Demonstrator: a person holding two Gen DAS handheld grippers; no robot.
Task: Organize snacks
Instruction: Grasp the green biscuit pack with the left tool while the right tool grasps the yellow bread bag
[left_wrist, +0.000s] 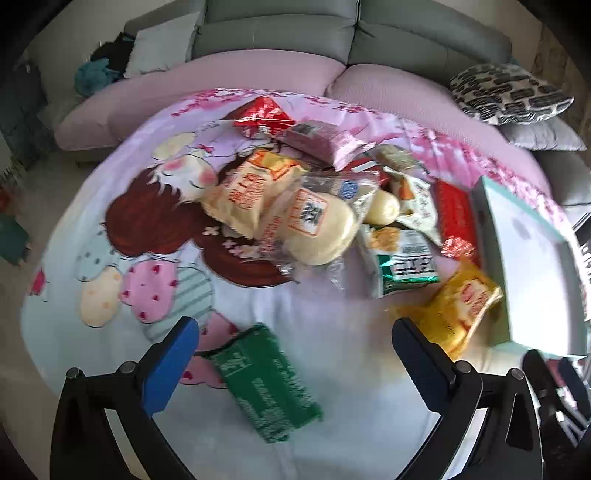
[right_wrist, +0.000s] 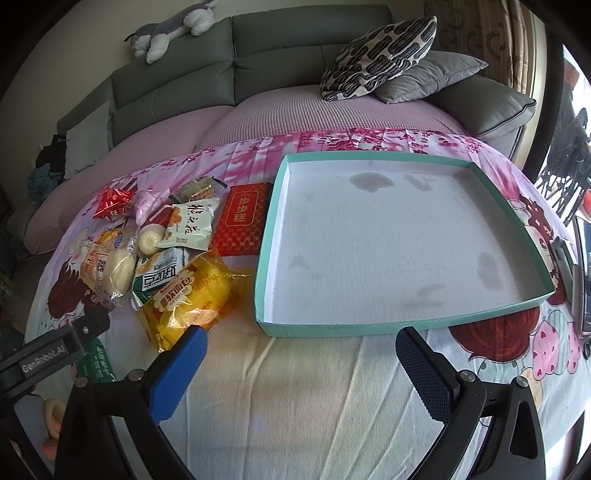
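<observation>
Both grippers, left gripper (left_wrist: 295, 365) and right gripper (right_wrist: 301, 365), hover with jaws spread, empty. The green snack packet (left_wrist: 264, 380) lies near the desk's front edge: light, crinkly, slippery; best pinched across its narrow middle.

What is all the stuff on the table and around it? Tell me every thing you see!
tray: 1, teal rim, white inside, empty, right part of table
yellow bread bag: 1, yellow, just left of the tray
red flat pack: 1, red, by the tray's far left edge
green pack: 1, green, lying alone at the near edge
bun packs: 2, clear with orange labels, in the pile
other snacks: several, mixed colours, in the pile
tablecloth: 1, pink cartoon print
sofa: 1, grey, behind the table
cushions: 2, patterned and grey, on sofa
plush toy: 1, grey, atop sofa
left gripper: open, above green pack
right gripper: open, before tray
</observation>
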